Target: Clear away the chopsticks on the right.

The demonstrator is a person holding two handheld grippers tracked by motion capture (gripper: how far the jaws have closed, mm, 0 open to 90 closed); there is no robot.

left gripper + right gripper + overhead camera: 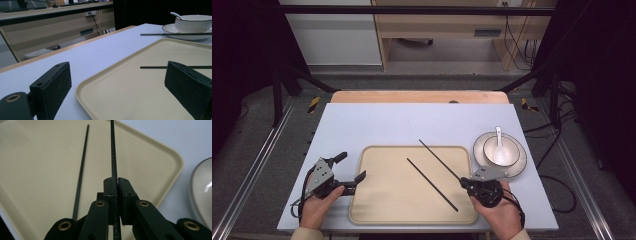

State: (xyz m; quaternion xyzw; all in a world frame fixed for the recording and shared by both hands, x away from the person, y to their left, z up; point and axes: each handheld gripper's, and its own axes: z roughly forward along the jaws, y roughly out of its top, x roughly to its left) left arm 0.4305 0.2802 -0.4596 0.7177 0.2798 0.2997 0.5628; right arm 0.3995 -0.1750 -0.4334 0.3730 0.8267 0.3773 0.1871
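My right gripper (463, 181) is clamped on one thin black chopstick (439, 159), which slants out over the far right corner of the beige rectangular plastic tray (377, 210). The second black chopstick (432, 184) lies flat inside the tray, apart from its rim. My left gripper (351, 166) hovers at the tray's left edge, jaws wide apart, holding nothing. A white bowl (492, 147) on its saucer sits just beside the tray's right edge.

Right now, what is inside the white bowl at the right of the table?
A white spoon rests in the bowl, handle leaning over the far rim. The bowl sits on a plate. In the left gripper view its wall hides the inside, so other contents cannot be told.
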